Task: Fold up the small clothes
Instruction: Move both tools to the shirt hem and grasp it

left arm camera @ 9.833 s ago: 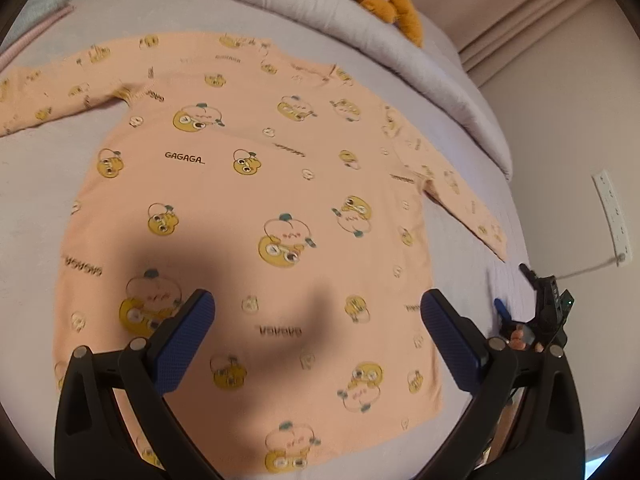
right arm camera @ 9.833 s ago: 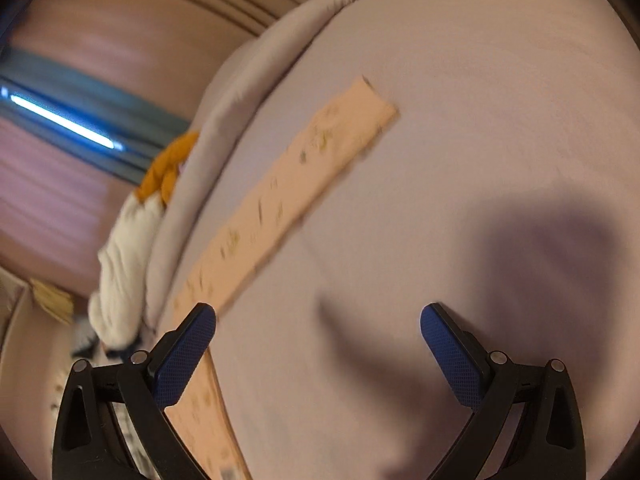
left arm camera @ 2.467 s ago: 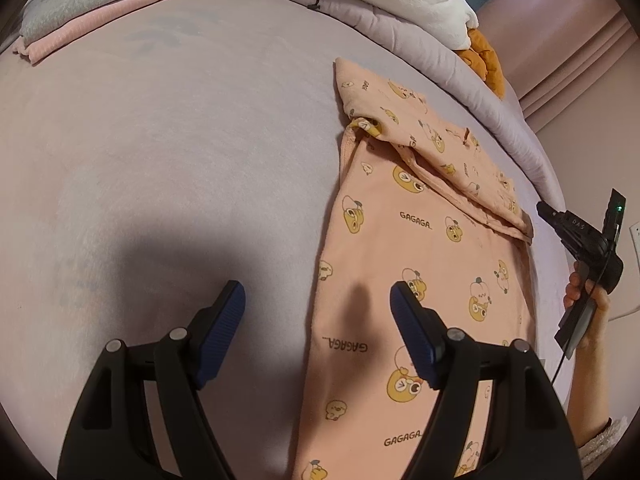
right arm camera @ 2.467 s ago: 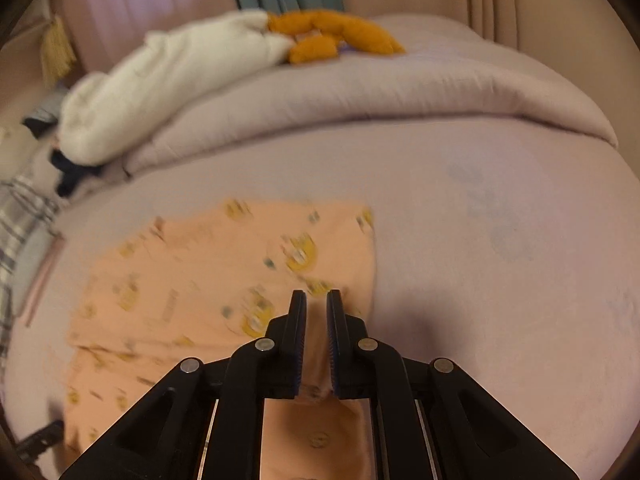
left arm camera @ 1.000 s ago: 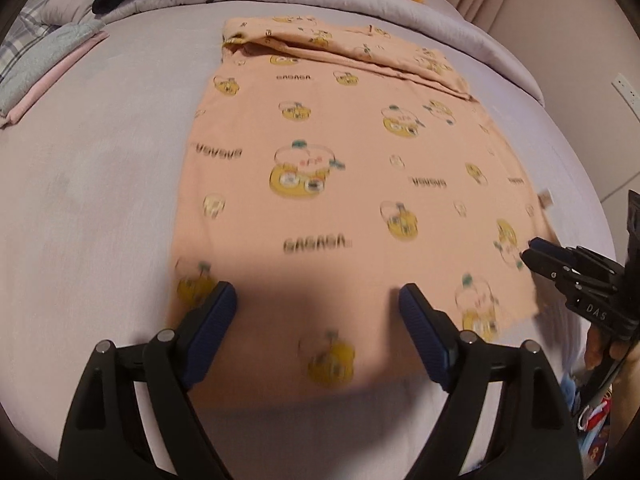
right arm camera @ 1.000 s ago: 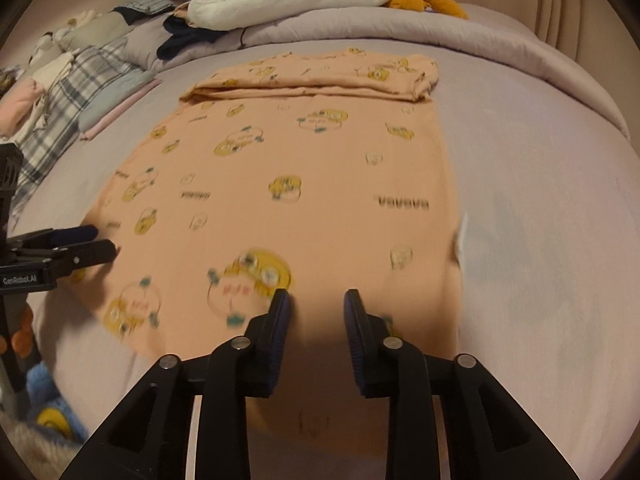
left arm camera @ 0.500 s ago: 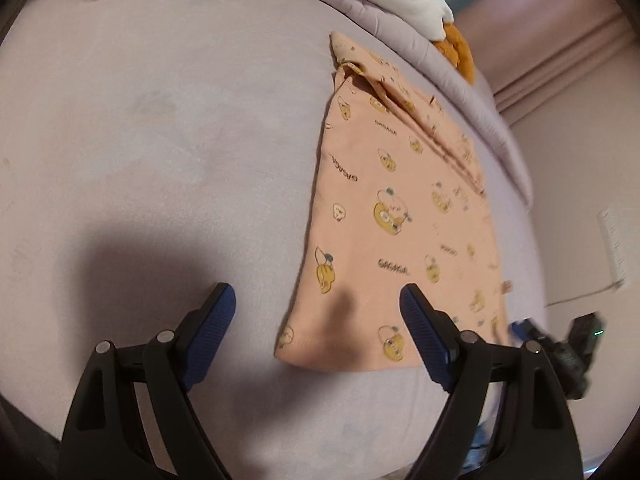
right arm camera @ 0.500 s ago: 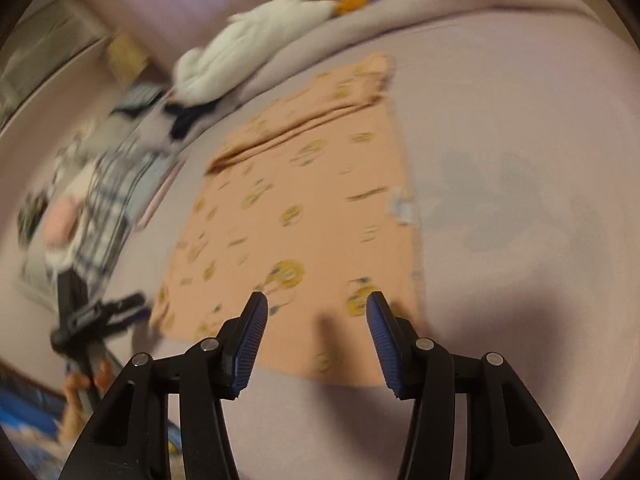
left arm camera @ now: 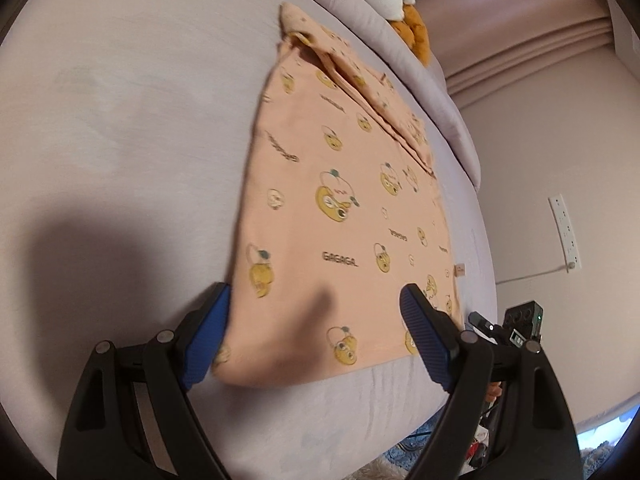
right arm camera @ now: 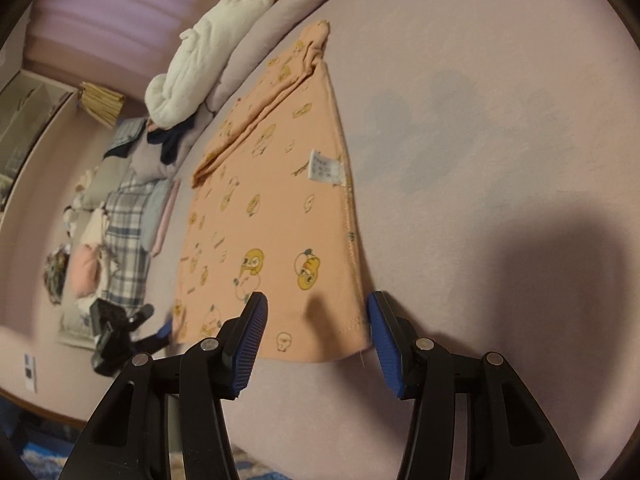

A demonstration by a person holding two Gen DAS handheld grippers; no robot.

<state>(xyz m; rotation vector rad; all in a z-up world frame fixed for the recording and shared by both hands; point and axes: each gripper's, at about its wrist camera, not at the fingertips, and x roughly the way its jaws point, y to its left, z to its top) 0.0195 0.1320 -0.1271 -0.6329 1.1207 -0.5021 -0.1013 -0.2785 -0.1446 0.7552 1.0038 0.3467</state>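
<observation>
A small peach shirt (left arm camera: 340, 216) printed with yellow cartoon faces lies flat on the lilac bed, its sleeves folded across the far end. It also shows in the right wrist view (right arm camera: 272, 216), with a white care label (right arm camera: 326, 166) near its right edge. My left gripper (left arm camera: 316, 336) is open over the shirt's near left hem corner, touching nothing. My right gripper (right arm camera: 316, 340) is open over the near right hem corner, empty. Each gripper shows small in the other's view: the right gripper (left arm camera: 516, 328) and the left gripper (right arm camera: 120, 336).
The bed sheet (left arm camera: 120, 120) spreads wide to the left of the shirt. A rolled lilac duvet (right arm camera: 272, 12), white bedding (right arm camera: 208, 48) and an orange plush (left arm camera: 416, 32) lie beyond the shirt. Folded plaid and pink clothes (right arm camera: 120, 232) lie at the far side. The bed's near edge (left arm camera: 400, 432) is close.
Both grippers have moved down and closer to the shirt's near hem, one over each corner. The right gripper has opened wider.
</observation>
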